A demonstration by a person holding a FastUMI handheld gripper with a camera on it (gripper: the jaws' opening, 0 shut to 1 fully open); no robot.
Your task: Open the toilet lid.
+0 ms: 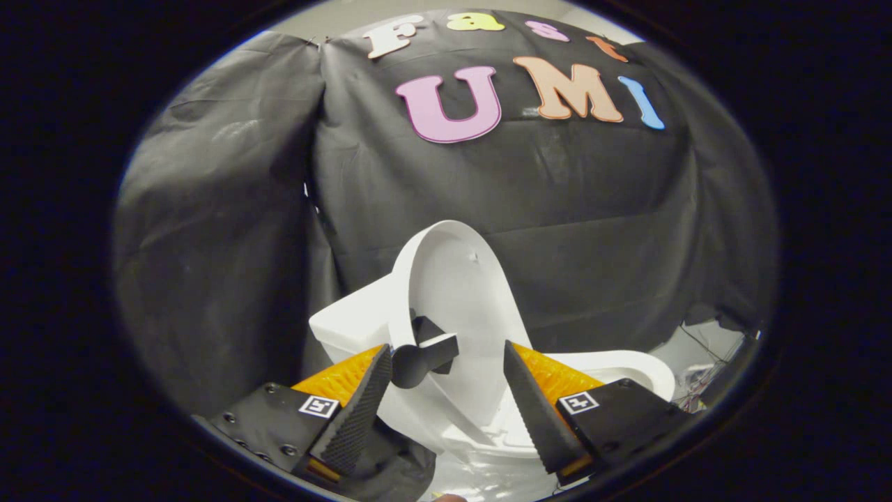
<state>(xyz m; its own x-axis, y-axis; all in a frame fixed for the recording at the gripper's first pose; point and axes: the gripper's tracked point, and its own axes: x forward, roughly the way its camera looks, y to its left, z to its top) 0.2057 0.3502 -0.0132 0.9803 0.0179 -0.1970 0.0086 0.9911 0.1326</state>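
Observation:
A white toilet stands in front of the black cloth wall. Its lid is raised and stands nearly upright, leaning back toward the white tank. A black handle sticks out from the lid's edge, just beside my left fingertip. My gripper is open, and the lower part of the lid and the handle sit in the wide gap between the fingers. The right finger is well apart from the handle and lies over the bowl's rim.
Black cloth hangs close behind and to the left of the toilet. Low on the right, past the bowl, lies a pale patch of floor with some thin cables.

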